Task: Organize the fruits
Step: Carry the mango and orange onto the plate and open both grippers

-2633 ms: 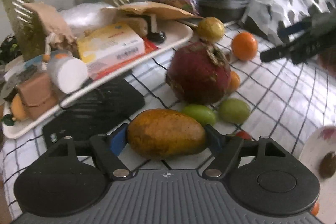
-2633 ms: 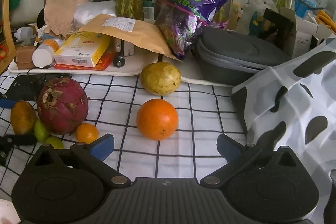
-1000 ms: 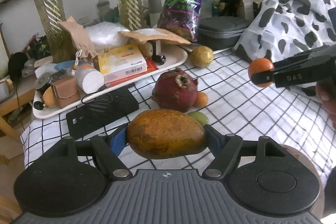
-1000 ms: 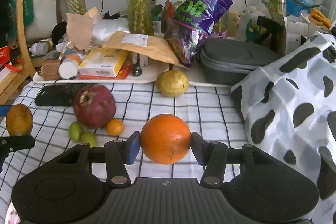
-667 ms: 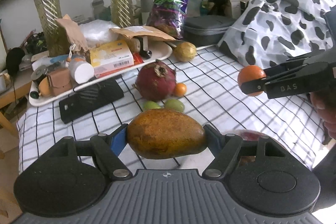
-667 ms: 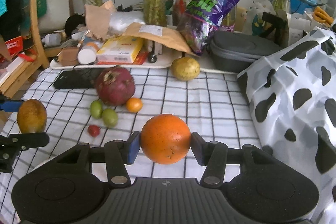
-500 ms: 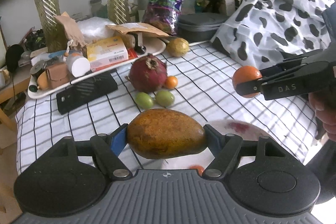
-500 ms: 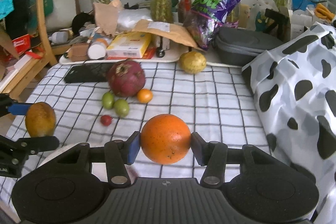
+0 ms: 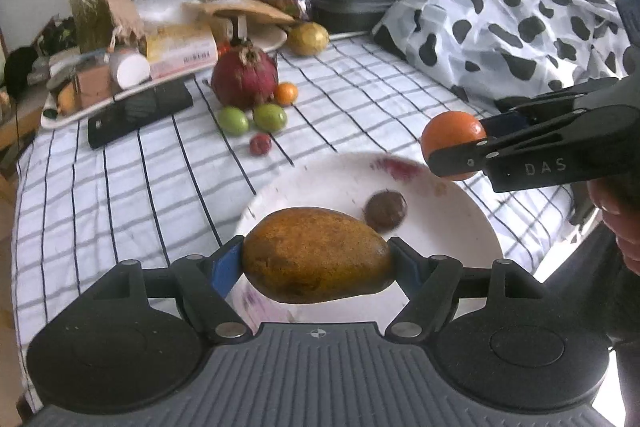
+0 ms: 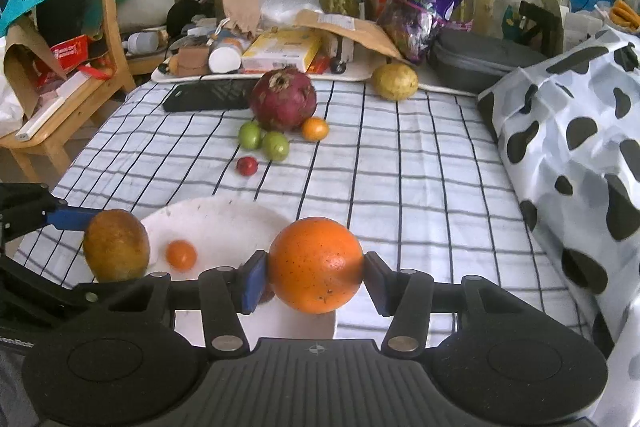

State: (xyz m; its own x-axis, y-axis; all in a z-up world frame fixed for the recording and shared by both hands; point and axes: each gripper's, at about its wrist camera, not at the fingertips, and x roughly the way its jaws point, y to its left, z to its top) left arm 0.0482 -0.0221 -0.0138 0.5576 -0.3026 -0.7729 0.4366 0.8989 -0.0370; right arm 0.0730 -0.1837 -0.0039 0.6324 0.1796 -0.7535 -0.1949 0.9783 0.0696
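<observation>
My left gripper is shut on a brown-yellow mango, held above the near part of a white plate. A small dark round fruit lies on that plate. My right gripper is shut on an orange, hanging over the plate's right edge. A small orange fruit also lies on the plate. The mango shows at the left in the right wrist view, the orange at the right in the left wrist view.
On the checked cloth lie a red pomegranate, two green fruits, a small orange fruit, a red berry and a yellow fruit. A black phone and cluttered tray sit behind. A cow-print cloth lies at the right.
Both grippers have drawn back toward the near table edge with their fruit. The white plate has come fully into view beneath them, and the loose fruits now look farther away.
</observation>
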